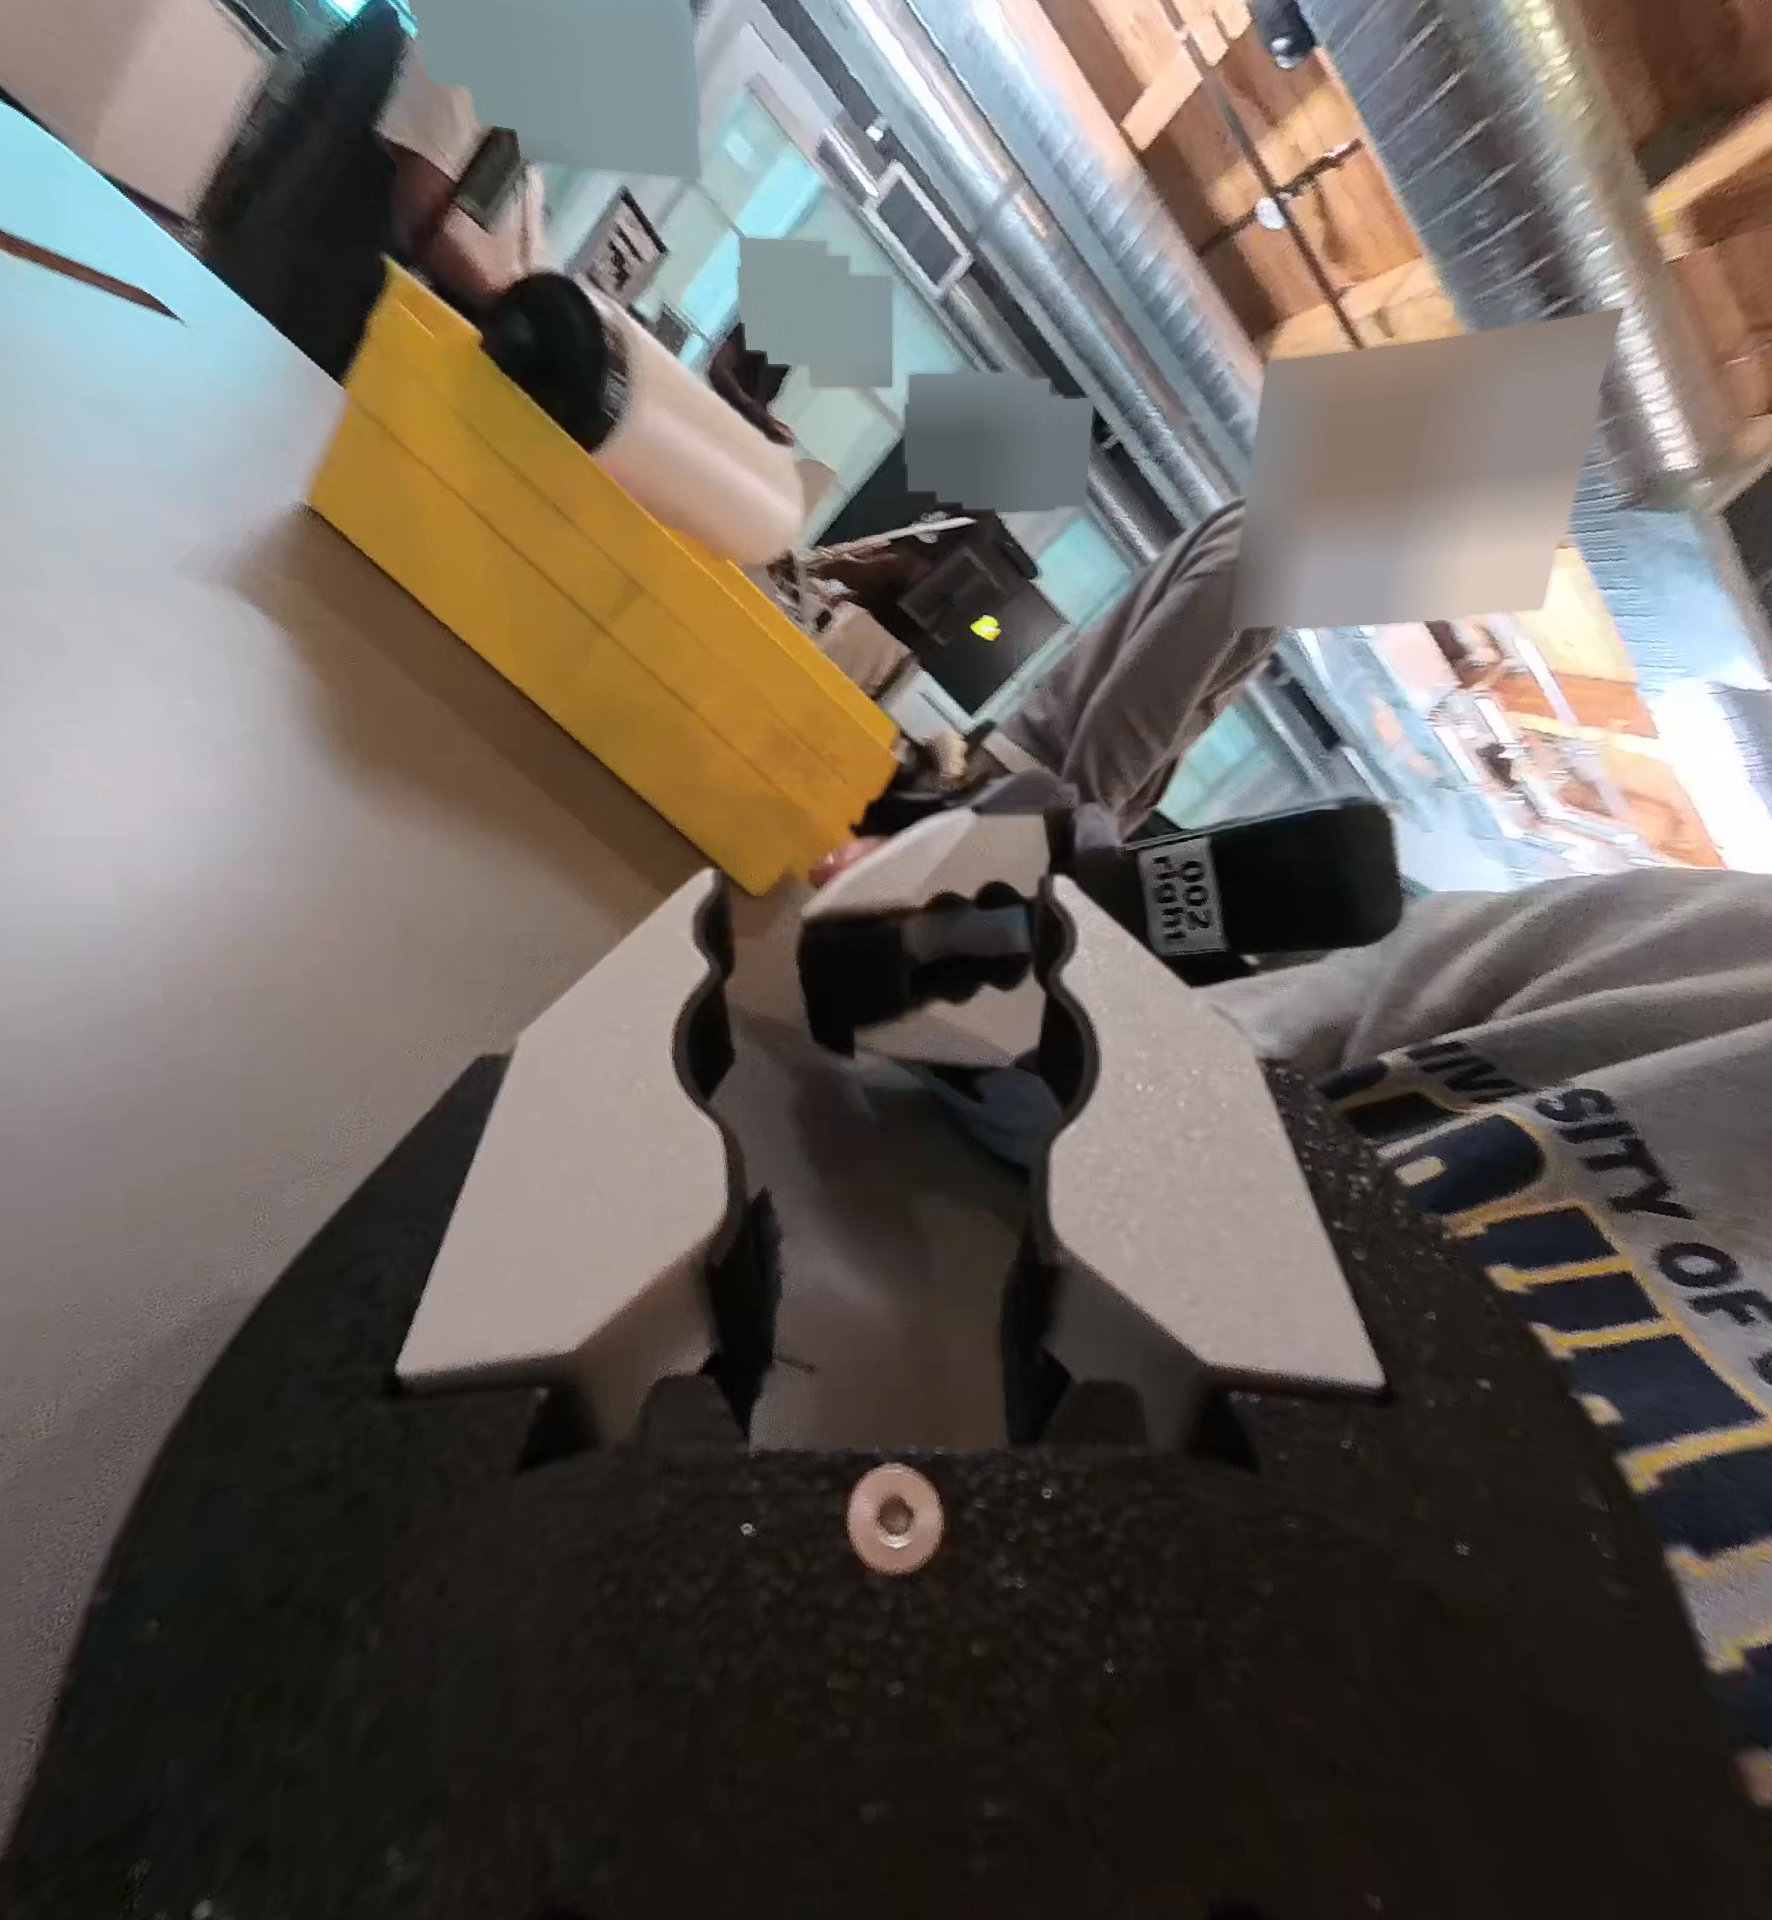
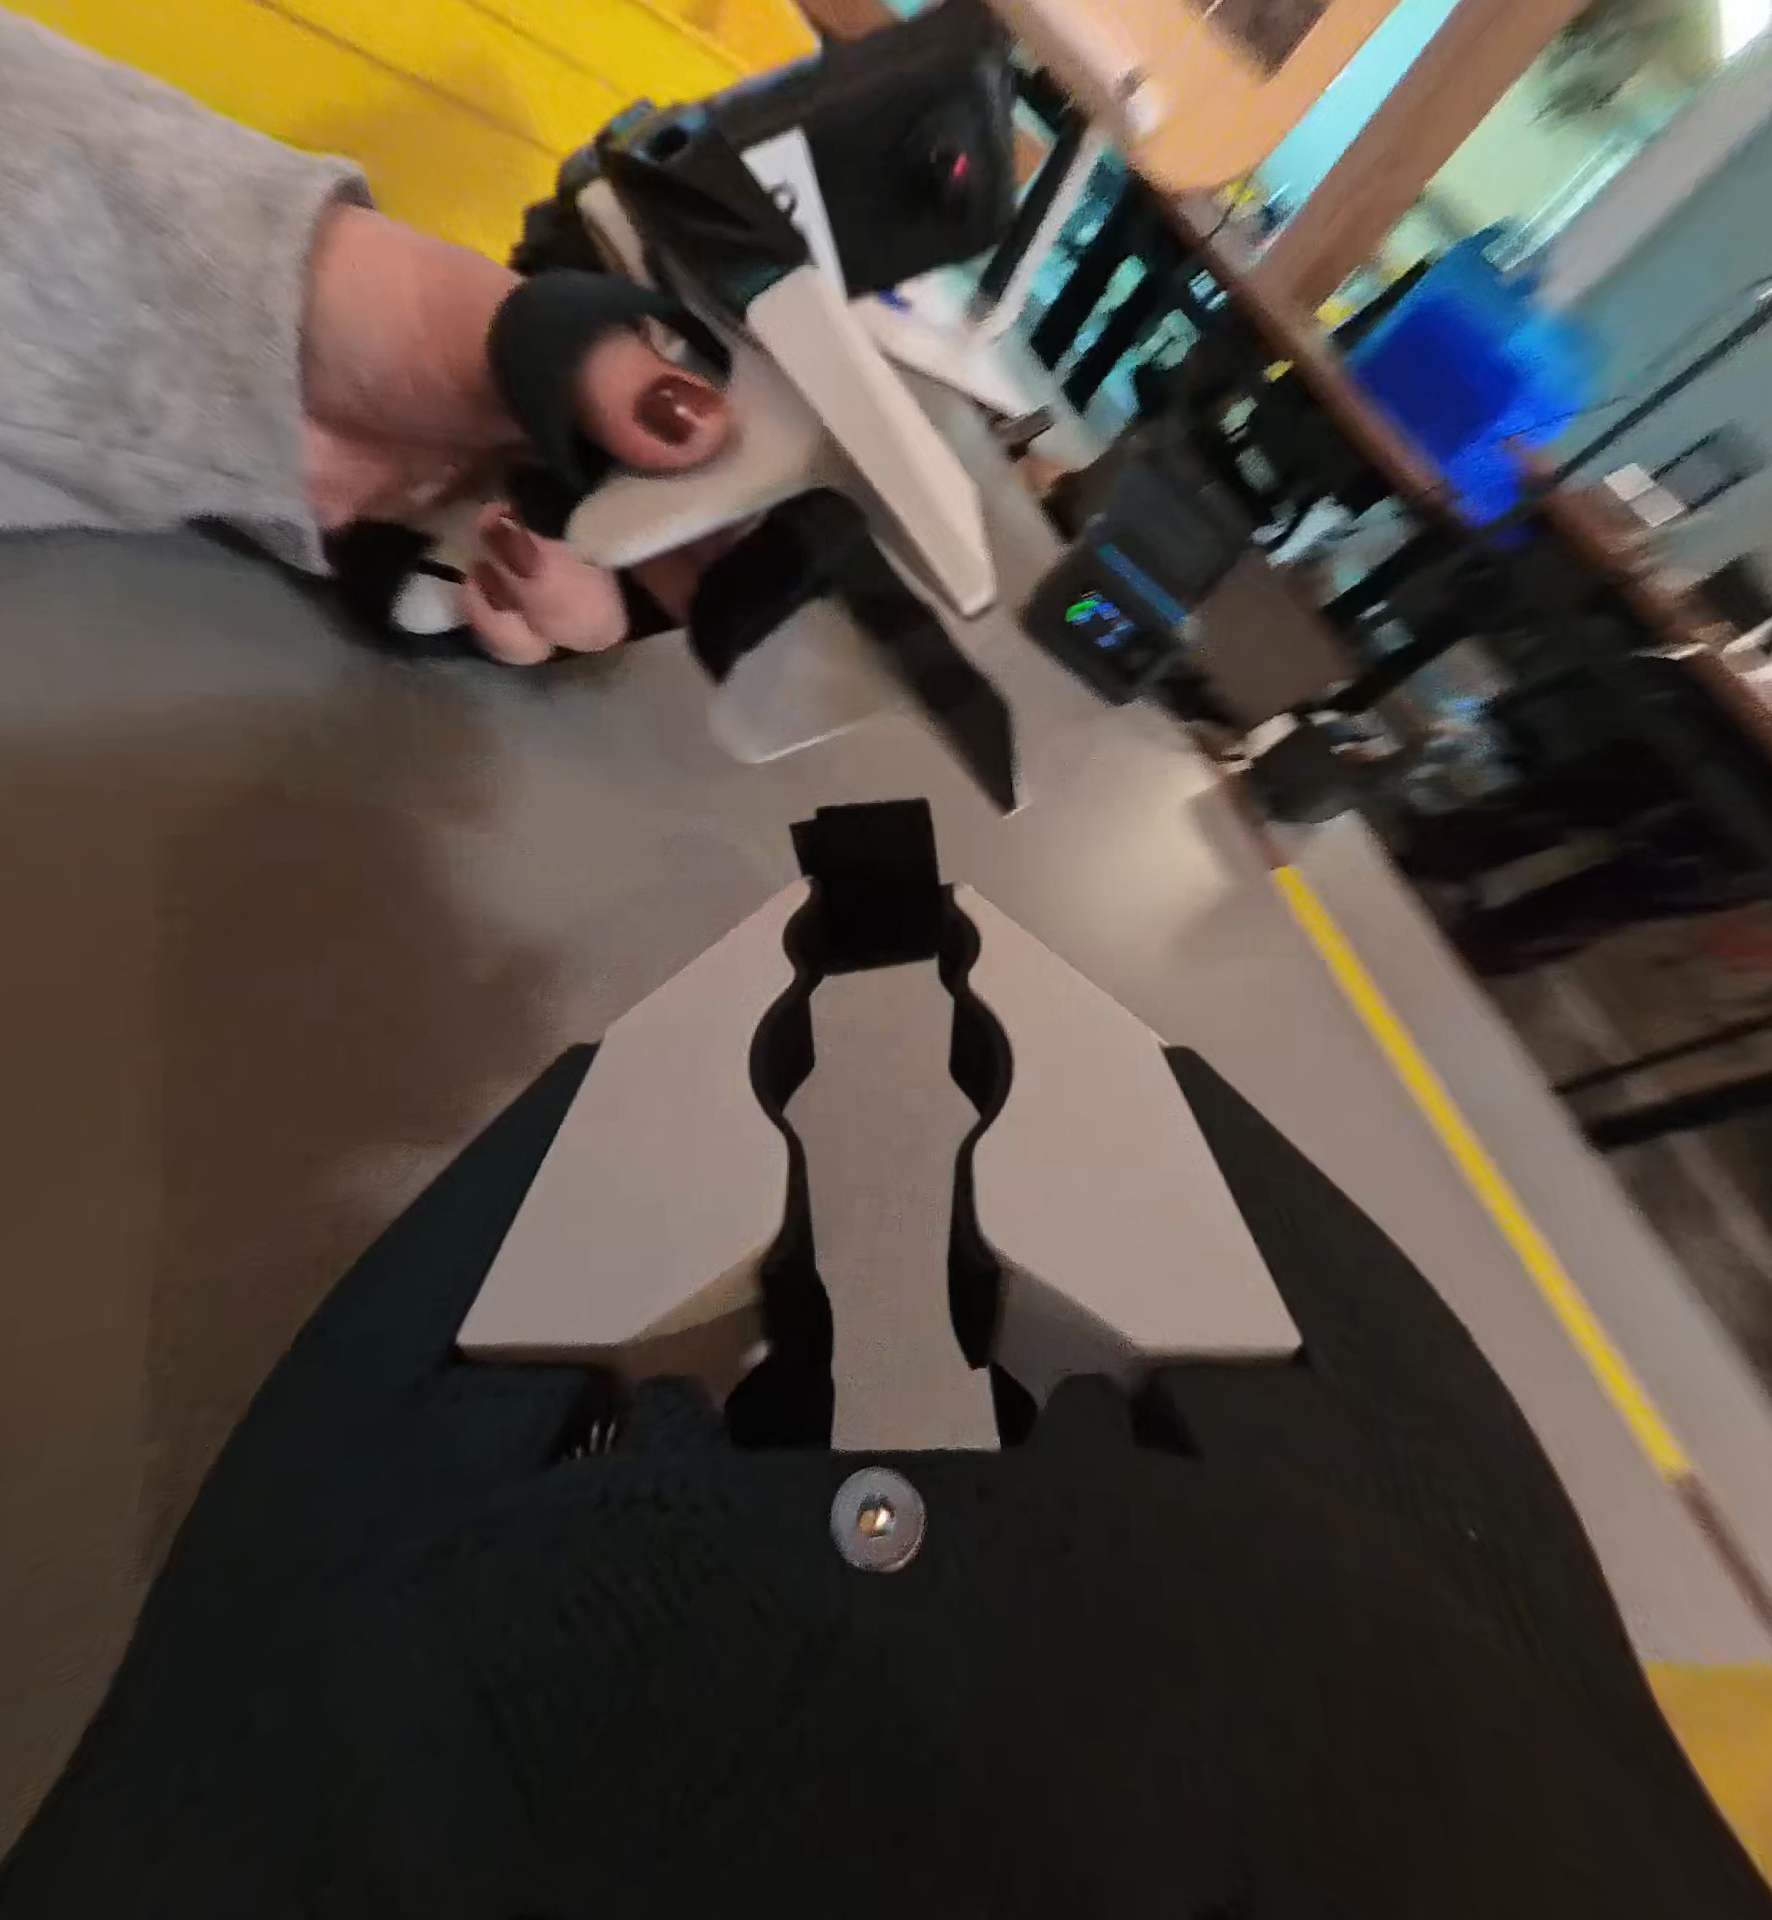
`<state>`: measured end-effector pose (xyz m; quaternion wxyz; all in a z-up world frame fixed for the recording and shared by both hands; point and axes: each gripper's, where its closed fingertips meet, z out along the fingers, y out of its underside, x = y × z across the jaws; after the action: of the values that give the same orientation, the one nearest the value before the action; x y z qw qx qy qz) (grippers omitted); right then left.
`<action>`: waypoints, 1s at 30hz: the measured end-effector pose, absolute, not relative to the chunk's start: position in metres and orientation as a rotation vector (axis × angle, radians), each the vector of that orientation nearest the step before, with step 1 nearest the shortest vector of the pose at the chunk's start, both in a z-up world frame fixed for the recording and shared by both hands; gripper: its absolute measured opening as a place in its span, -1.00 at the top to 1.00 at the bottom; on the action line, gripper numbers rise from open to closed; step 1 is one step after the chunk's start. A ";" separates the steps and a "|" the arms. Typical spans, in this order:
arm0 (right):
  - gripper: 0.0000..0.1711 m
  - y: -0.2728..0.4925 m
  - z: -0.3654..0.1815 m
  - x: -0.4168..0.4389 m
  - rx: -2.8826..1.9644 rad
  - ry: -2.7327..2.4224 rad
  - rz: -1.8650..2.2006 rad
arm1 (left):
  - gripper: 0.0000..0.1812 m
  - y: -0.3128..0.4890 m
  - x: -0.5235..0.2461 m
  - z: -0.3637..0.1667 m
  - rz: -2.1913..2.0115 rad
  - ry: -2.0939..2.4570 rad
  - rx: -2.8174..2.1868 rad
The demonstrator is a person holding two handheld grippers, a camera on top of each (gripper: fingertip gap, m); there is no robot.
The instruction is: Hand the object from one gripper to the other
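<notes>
A small black block (image 2: 866, 852) is pinched at the tips of my right gripper (image 2: 877, 894), which is shut on it. In the left wrist view the block (image 1: 903, 961) shows between the right gripper's grey fingers (image 1: 913, 862), just beyond my left gripper (image 1: 882, 914). My left gripper is open and empty, its fingertips a short way in front of the block. In the right wrist view the left gripper (image 2: 986, 696) comes in from the upper left, held by a hand (image 2: 425, 384), with its tips just above and to the right of the block, not around it.
A yellow bin (image 1: 591, 623) stands on the grey table (image 1: 134, 831), with a white roll with a black end (image 1: 684, 436) beside it. A person's grey sweatshirt (image 1: 1588, 1039) fills the right. A yellow line (image 2: 1464, 1174) runs along the table's right side. My left and right fingertips are right by each other.
</notes>
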<state>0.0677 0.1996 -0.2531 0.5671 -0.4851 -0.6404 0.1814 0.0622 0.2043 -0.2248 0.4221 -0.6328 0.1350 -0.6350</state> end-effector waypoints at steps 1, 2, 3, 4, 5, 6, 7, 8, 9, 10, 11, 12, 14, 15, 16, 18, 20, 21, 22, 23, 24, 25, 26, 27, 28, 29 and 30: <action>0.78 0.202 -0.249 0.072 -1.094 -1.491 0.381 | 0.41 0.201 0.067 -0.225 -1.630 0.352 -1.580; 0.78 0.203 -0.246 0.075 -1.052 -1.486 0.342 | 0.42 0.199 0.072 -0.224 -1.655 0.368 -1.578; 0.78 0.203 -0.243 0.078 -1.012 -1.487 0.310 | 0.43 0.197 0.075 -0.224 -1.664 0.386 -1.579; 0.77 0.203 -0.241 0.080 -0.978 -1.479 0.277 | 0.46 0.195 0.078 -0.225 -1.662 0.405 -1.586; 0.77 0.203 -0.238 0.082 -0.952 -1.467 0.248 | 0.48 0.194 0.081 -0.227 -1.654 0.424 -1.598; 0.77 0.202 -0.237 0.083 -0.931 -1.464 0.232 | 0.49 0.193 0.083 -0.228 -1.648 0.438 -1.610; 0.77 0.201 -0.235 0.083 -0.913 -1.460 0.222 | 0.51 0.192 0.084 -0.229 -1.645 0.449 -1.616; 0.77 0.199 -0.234 0.084 -0.892 -1.454 0.216 | 0.52 0.191 0.085 -0.230 -1.643 0.457 -1.618; 0.77 0.197 -0.232 0.084 -0.869 -1.452 0.211 | 0.55 0.190 0.086 -0.229 -1.645 0.464 -1.616; 0.77 0.195 -0.231 0.084 -0.850 -1.450 0.207 | 0.59 0.189 0.087 -0.229 -1.646 0.475 -1.615; 0.77 0.193 -0.230 0.083 -0.837 -1.455 0.212 | 0.61 0.188 0.088 -0.229 -1.646 0.491 -1.613; 0.77 0.191 -0.231 0.083 -0.830 -1.463 0.223 | 0.64 0.185 0.090 -0.229 -1.651 0.514 -1.608; 0.77 0.188 -0.230 0.081 -0.820 -1.470 0.245 | 0.71 0.178 0.095 -0.228 -1.665 0.573 -1.599; 0.77 0.187 -0.229 0.081 -0.816 -1.473 0.255 | 0.76 0.178 0.096 -0.229 -1.649 0.577 -1.608; 0.77 0.186 -0.229 0.081 -0.813 -1.475 0.266 | 0.79 0.177 0.096 -0.230 -1.629 0.588 -1.607; 0.77 0.182 -0.226 0.082 -0.810 -1.460 0.313 | 0.84 0.174 0.097 -0.227 -1.531 0.668 -1.560; 0.74 0.181 -0.222 0.084 -0.866 -1.427 0.417 | 0.89 0.173 0.098 -0.222 -1.352 0.761 -1.485; 0.69 0.181 -0.221 0.085 -0.924 -1.410 0.508 | 0.89 0.171 0.098 -0.219 -1.254 0.815 -1.437; 0.62 0.180 -0.219 0.086 -0.990 -1.385 0.631 | 0.90 0.166 0.100 -0.216 -1.188 0.876 -1.380; 0.59 0.176 -0.216 0.088 -1.055 -1.359 0.780 | 0.90 0.161 0.101 -0.212 -1.141 0.921 -1.327; 0.57 0.172 -0.213 0.090 -1.111 -1.343 0.935 | 0.91 0.158 0.102 -0.209 -1.106 0.943 -1.288; 0.58 0.166 -0.211 0.091 -1.153 -1.344 1.068 | 0.91 0.156 0.103 -0.208 -1.095 0.960 -1.261; 0.65 0.160 -0.211 0.094 -1.178 -1.359 1.165 | 0.91 0.154 0.105 -0.209 -1.099 0.968 -1.257; 0.73 0.157 -0.210 0.095 -1.187 -1.371 1.221 | 0.91 0.154 0.105 -0.209 -1.110 0.971 -1.261; 0.81 0.155 -0.209 0.097 -1.186 -1.375 1.243 | 0.92 0.153 0.106 -0.210 -1.124 0.973 -1.258; 0.85 0.154 -0.209 0.098 -1.183 -1.383 1.246 | 0.92 0.153 0.107 -0.209 -1.136 0.974 -1.254; 0.87 0.154 -0.210 0.098 -1.179 -1.392 1.235 | 0.91 0.153 0.107 -0.210 -1.149 0.968 -1.261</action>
<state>0.0984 0.1541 -0.2095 0.4525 -0.4773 -0.5634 0.5000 0.1073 0.1525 -0.2096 0.5563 -0.5343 0.4099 -0.4869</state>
